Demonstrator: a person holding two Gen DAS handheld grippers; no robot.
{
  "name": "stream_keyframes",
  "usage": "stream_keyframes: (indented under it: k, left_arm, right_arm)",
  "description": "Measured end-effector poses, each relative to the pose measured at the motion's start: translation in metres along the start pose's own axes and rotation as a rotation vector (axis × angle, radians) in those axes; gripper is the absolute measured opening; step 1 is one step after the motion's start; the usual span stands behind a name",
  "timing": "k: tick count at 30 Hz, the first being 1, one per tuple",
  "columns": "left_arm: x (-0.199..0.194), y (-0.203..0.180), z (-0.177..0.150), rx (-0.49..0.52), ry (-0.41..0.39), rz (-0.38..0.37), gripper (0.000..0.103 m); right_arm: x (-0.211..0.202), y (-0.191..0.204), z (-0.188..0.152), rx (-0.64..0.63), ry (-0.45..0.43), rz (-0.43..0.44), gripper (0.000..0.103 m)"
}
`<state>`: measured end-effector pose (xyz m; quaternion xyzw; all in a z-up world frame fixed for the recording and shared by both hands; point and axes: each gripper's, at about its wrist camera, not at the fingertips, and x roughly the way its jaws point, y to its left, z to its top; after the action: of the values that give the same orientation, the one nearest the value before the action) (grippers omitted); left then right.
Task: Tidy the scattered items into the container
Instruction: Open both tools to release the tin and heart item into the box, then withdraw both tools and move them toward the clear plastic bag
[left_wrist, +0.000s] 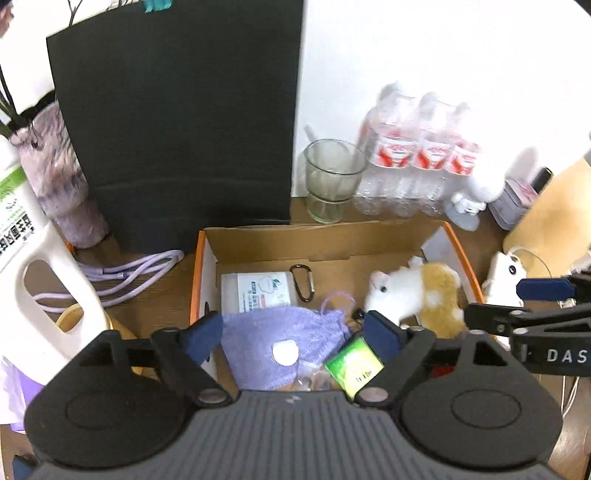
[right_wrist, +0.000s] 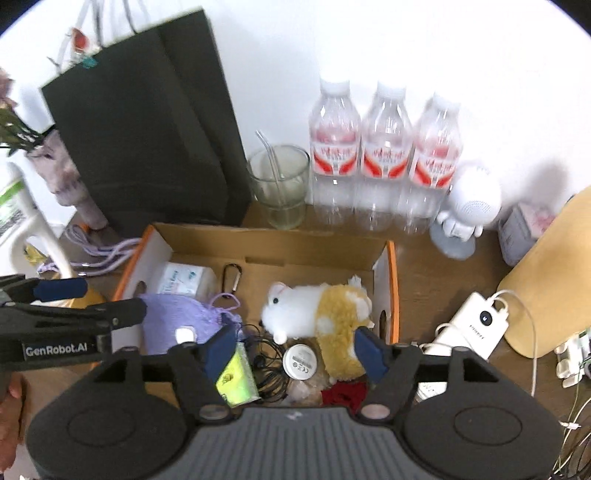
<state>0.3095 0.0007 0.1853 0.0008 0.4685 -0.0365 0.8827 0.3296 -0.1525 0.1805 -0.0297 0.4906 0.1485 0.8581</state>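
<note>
Clutter at the near end of the cardboard box (right_wrist: 207, 236) is the risk: the green packet (right_wrist: 236, 373), tangled black earphone wire (right_wrist: 266, 369) and round white disc (right_wrist: 298, 360) lie just under the right gripper (right_wrist: 293, 350), whose jaws stand apart and empty, so a low pass could snag the wire and drag things out. The left gripper (left_wrist: 291, 332) also hangs open and empty over the purple pouch (left_wrist: 288, 343). Toward 12 o'clock, the plush hamster (right_wrist: 321, 306) and carabiner (right_wrist: 231, 278) lie in the box. The lilac cable (left_wrist: 122, 275) at 10 o'clock and power bank (right_wrist: 472, 325) at 3 o'clock sit outside on the bench (right_wrist: 424, 266); reaching either could knock the glass (right_wrist: 280, 184) or bottles (right_wrist: 384, 155) beyond
</note>
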Motion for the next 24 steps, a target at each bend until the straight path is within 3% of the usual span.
stream_keyframes:
  k: [4,8,13,17,24]
  left_arm:
    - [-0.004,-0.007,-0.014,-0.004,-0.016,0.028,0.087]
    - [-0.015,-0.009,-0.029,-0.014,-0.077,0.009,0.099]
    - [-0.024,-0.006,-0.063,-0.078,-0.217,0.024,0.102]
    - [-0.029,-0.008,-0.097,-0.041,-0.345,0.057,0.102]
    - [-0.035,-0.012,-0.132,-0.049,-0.477,0.056,0.103]
  right_arm:
    - [-0.004,0.003,-0.014,-0.007,0.005,-0.003,0.072]
    - [-0.008,0.005,-0.028,-0.016,-0.022,-0.023,0.072]
    - [-0.016,0.009,-0.057,-0.015,-0.158,-0.023,0.076]
    - [-0.018,0.012,-0.089,-0.003,-0.261,-0.018,0.076]
    - [-0.025,0.011,-0.126,0.034,-0.407,0.001,0.076]
